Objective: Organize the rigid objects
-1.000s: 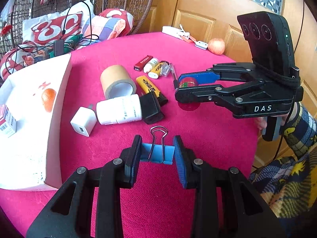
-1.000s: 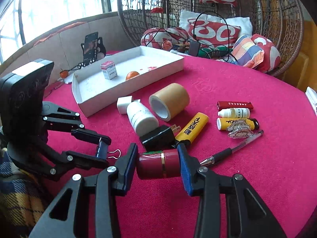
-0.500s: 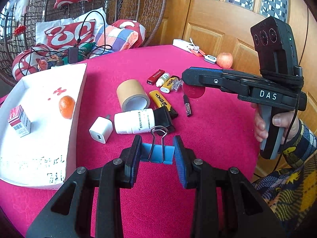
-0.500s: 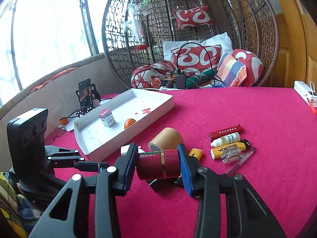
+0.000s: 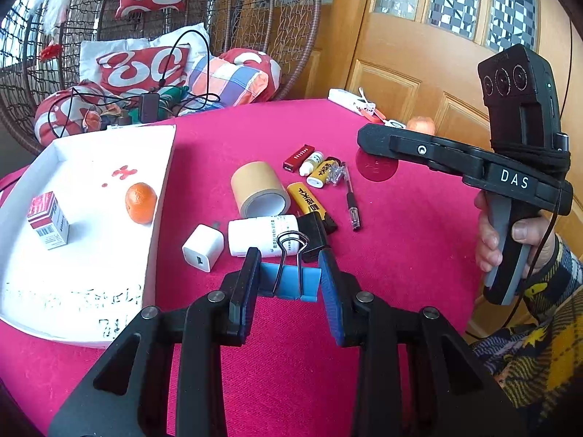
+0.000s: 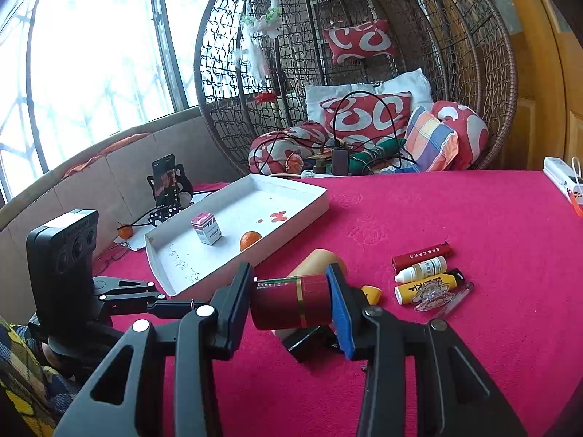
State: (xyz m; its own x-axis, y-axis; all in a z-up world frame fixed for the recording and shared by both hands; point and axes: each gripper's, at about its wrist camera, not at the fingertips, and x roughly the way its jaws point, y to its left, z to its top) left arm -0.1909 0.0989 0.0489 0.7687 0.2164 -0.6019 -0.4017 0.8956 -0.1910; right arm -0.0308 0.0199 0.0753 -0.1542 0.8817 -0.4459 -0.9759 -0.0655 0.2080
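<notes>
Aloft now: my left gripper clamps a blue binder clip; my right gripper grasps a dark red cylinder. Both hang over the pink table, near the white tray.

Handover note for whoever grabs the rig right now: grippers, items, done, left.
Left gripper: shut on the blue binder clip, held above the table.
Right gripper: shut on the dark red cylinder, also off the table.
White tray: holds a small carton and an orange.
Not yet in the tray, on the red cloth: tape roll, white bottle, white charger, black adapter, yellow lighter, pen, red lighter, two small bottles.
Left: probably tray both held items, then the rest.
</notes>
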